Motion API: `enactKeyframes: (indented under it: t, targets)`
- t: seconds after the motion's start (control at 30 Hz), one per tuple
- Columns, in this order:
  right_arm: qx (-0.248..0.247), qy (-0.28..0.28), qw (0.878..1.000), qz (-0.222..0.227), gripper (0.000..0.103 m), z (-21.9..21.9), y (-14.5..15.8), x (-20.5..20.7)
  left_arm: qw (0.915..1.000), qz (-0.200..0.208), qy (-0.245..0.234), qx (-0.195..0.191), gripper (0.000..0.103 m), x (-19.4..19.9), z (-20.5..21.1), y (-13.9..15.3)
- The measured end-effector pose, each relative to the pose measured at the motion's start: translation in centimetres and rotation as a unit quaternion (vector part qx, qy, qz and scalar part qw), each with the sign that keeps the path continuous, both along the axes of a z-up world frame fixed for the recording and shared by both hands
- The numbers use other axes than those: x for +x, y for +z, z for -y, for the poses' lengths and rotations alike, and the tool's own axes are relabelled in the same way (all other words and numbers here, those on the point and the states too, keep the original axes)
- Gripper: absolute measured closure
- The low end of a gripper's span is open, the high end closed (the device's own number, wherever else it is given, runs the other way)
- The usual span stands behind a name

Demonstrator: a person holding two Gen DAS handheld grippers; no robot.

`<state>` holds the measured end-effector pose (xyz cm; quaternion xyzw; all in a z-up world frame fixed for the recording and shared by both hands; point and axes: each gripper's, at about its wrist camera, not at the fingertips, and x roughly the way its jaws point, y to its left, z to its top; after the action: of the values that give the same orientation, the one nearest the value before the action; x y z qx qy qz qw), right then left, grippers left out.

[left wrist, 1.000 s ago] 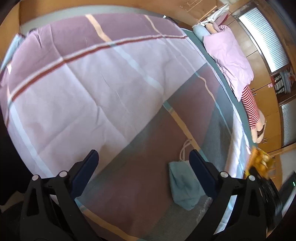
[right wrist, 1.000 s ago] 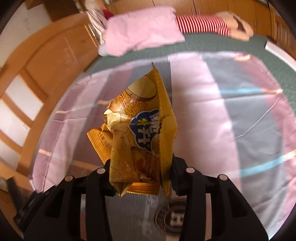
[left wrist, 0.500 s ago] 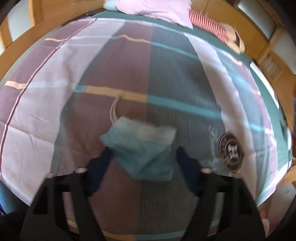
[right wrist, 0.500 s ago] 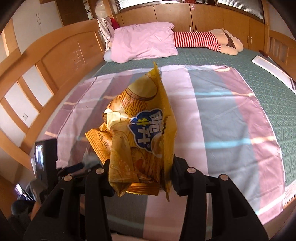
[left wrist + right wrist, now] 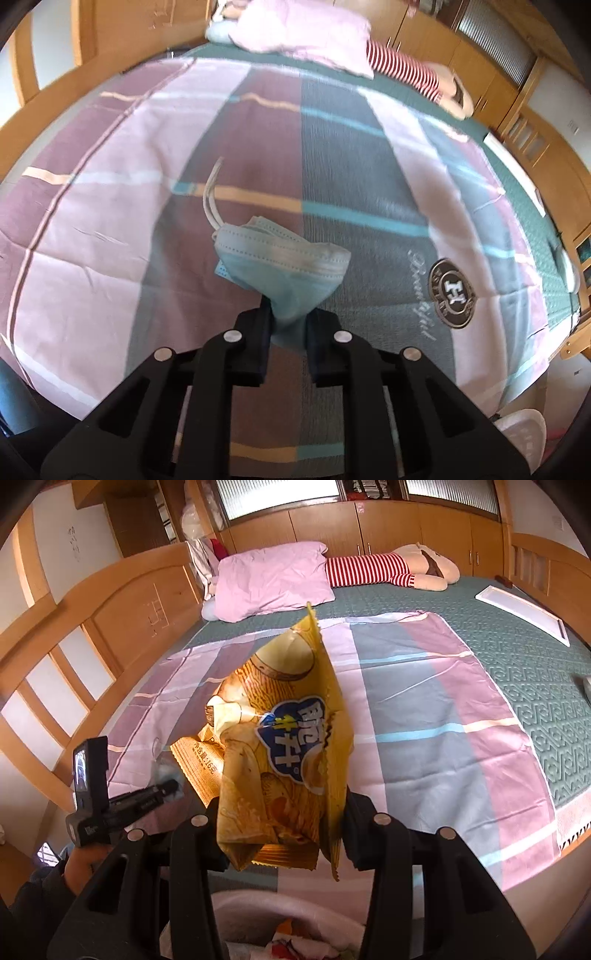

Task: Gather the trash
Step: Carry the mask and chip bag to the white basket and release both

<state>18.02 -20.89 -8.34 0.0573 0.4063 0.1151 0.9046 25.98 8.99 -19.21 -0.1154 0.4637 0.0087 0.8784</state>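
Left claw [image 5: 287,325] was clamped on the blue face mask [image 5: 284,266], frame centre. Right claw [image 5: 280,834] pinched the yellow snack bag [image 5: 284,760] above the pink bin [image 5: 258,904], bottom centre. Both pieces collected; neither dropped yet.

Both tools are matte black plastic: the left tool [image 5: 287,325] has angular linkage arms studded with round silver screws and dark navy pads [image 5: 263,334]. The right tool [image 5: 282,834] shows matching black arms and silver screws. Beside it, a bare-skinned hand [image 5: 79,864] emerges from a dark sleeve.
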Motion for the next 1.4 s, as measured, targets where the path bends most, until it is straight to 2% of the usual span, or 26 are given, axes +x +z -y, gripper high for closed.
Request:
enactKeyframes:
  t: [0.1, 0.23, 0.33, 0.5, 0.63, 0.83, 0.97, 1.03, 1.1, 1.13, 1.2, 1.27, 1.4]
  targets:
    - [0.007, 0.003, 1.0, 0.008, 0.058, 0.1, 0.2, -1.9, 0.9995, 0.032, 0.002, 0.006, 0.087, -1.3, 0.0, 1.3]
    - [0.0, 0.01, 1.0, 0.029, 0.058, 0.1, 0.9, -5.3, 0.9951, 0.087, 0.006, 0.048, 0.087, -4.6, -0.2, 3.3]
    - [-0.003, 0.015, 0.999, 0.037, 0.058, 0.4, 0.9, -8.0, 0.9922, 0.115, 0.016, 0.045, 0.087, -8.1, 0.2, 4.8]
    - [-0.009, 0.014, 1.0, 0.022, 0.058, 0.7, 0.1, -10.8, 0.9874, 0.146, -0.056, 0.025, 0.087, -14.1, 4.2, 7.5]
    - [-0.005, 0.013, 0.999, 0.03, 0.058, 1.2, 0.9, -12.9, 0.9824, 0.162, -0.093, -0.001, 0.087, -17.1, 5.9, 9.6]
    - [0.0, 0.004, 0.998, 0.059, 0.058, 2.3, 3.2, -15.8, 0.9782, 0.175, -0.112, -0.001, 0.087, -21.7, 7.6, 11.7]
    - [-0.003, 0.011, 0.998, 0.063, 0.058, 2.9, 3.4, -17.6, 0.9787, 0.163, -0.124, 0.004, 0.087, -23.4, 8.3, 11.2]
    - [0.003, 0.014, 0.999, 0.042, 0.057, 3.0, 2.3, -17.8, 0.9798, 0.156, -0.125, 0.005, 0.087, -23.4, 8.6, 11.0]
    - [0.028, 0.024, 0.999, -0.011, 0.056, 2.7, -0.3, -17.5, 0.9794, 0.156, -0.128, 0.006, 0.087, -23.5, 9.0, 11.0]
    - [0.024, 0.029, 0.999, -0.037, 0.055, 2.4, -1.6, -17.4, 0.9789, 0.157, -0.131, 0.007, 0.087, -23.5, 9.2, 11.0]
    - [-0.024, 0.031, 0.997, -0.072, 0.045, 1.0, -4.0, -17.5, 0.9783, 0.157, -0.135, 0.009, 0.087, -23.5, 9.4, 10.9]
    - [-0.058, 0.034, 0.995, -0.078, 0.037, 0.1, -4.9, -17.8, 0.9781, 0.153, -0.141, 0.01, 0.087, -23.5, 9.7, 10.7]
    - [-0.085, 0.023, 0.995, -0.04, 0.026, 0.4, -3.2, -18.0, 0.9776, 0.14, -0.157, 0.012, 0.087, -23.4, 10.4, 10.1]
